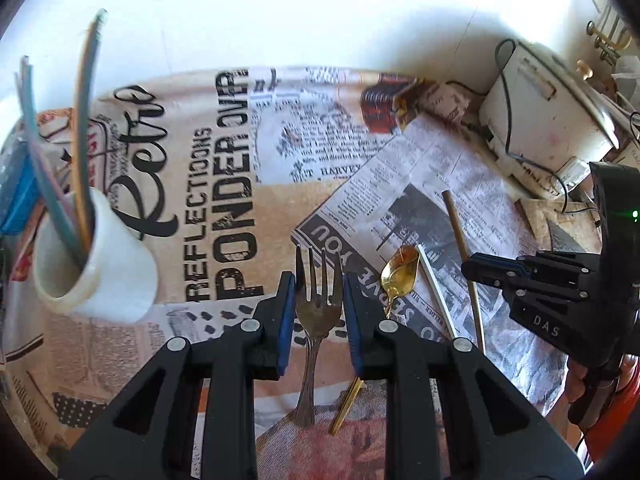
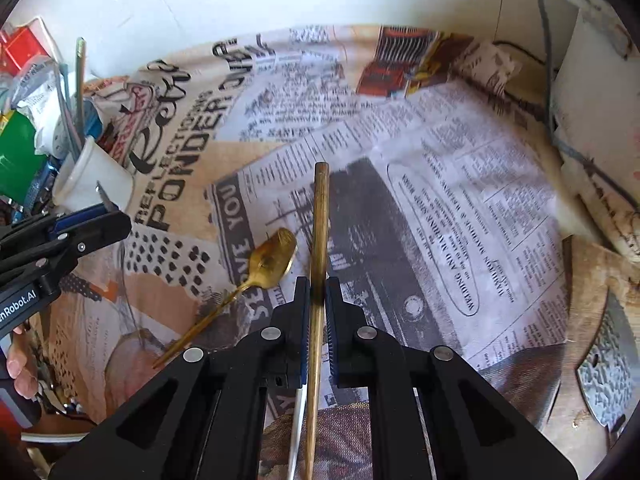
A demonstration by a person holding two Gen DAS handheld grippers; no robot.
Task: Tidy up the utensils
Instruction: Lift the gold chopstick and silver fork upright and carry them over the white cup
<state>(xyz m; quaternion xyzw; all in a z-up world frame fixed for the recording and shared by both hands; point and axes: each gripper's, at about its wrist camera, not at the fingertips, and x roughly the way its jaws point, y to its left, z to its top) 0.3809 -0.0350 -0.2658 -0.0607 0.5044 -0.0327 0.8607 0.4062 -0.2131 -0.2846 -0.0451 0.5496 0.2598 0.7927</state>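
My left gripper is shut on a tarnished metal fork, pads against the fork's head, tines pointing forward. A white cup with several straws stands to its left. A gold spoon lies just right of the fork on the newspaper-print cloth. My right gripper is shut on a wooden chopstick that points forward. A white stick lies under it. The gold spoon lies to its left, the white cup farther left.
A white appliance with cables stands at the back right. A wooden board with a metal piece lies at the right edge. Packets and clutter crowd the left beside the cup.
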